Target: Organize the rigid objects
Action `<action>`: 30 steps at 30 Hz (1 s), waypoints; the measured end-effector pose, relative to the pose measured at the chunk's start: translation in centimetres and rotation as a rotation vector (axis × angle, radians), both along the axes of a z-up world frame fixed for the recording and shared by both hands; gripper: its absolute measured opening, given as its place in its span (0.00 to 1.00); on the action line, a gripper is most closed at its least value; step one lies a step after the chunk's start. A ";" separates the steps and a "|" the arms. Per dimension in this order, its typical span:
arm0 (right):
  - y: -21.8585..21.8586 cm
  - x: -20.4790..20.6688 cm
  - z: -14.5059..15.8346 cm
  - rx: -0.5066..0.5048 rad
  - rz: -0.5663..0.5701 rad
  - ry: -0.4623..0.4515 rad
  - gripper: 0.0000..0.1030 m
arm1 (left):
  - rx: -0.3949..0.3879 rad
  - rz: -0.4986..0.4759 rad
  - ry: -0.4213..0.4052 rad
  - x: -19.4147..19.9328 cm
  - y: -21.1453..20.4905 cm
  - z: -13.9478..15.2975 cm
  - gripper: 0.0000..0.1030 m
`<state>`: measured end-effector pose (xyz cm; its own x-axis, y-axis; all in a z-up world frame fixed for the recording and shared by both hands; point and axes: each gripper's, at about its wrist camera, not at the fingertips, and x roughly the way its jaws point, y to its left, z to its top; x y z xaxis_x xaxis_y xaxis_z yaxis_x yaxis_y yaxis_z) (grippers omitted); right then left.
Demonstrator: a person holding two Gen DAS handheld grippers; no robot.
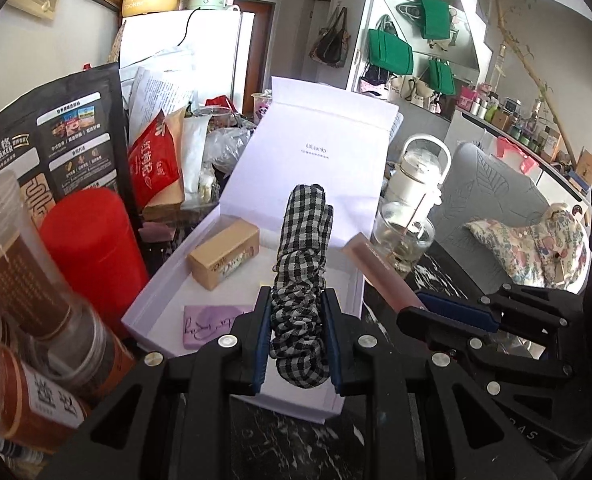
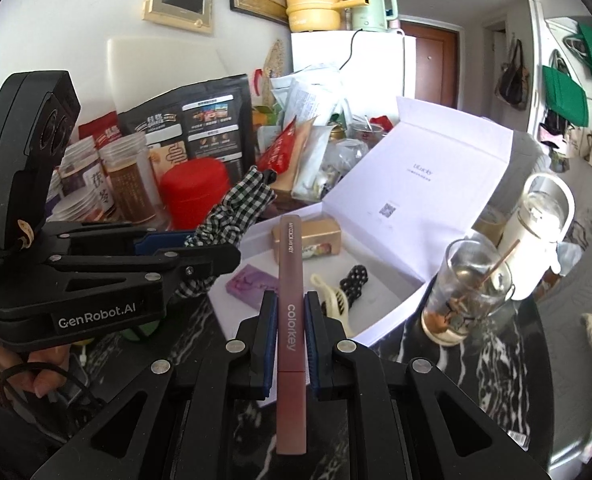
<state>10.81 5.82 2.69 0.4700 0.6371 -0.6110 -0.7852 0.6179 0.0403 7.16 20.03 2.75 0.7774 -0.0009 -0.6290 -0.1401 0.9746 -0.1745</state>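
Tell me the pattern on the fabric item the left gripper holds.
Black-and-white gingham check on the scrunchie, clamped in the left gripper; clearest in the left wrist view.

Landmark: open box on the table. In it lie a small carton, a flat bar, a hair claw and a dotted scrunchie. Right of it stands a glass, a jug behind. Left stands a canister.

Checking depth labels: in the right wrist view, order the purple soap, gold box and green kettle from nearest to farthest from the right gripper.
From the right gripper:
1. Purple soap, in the white box, left.
2. Gold box, further into the box.
3. Green kettle, atop the fridge.
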 end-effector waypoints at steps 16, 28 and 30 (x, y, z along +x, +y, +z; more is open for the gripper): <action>2.1 5.4 0.5 0.020 -0.051 -0.001 0.13 | -0.015 0.088 -0.010 4.4 3.0 -0.1 0.23; 4.2 7.9 -2.6 -0.018 -0.075 0.076 0.13 | -0.023 0.150 0.119 7.5 5.4 -5.1 0.23; 4.4 8.3 -3.4 -0.025 -0.083 0.099 0.13 | -0.049 0.153 0.153 7.9 5.7 -6.2 0.23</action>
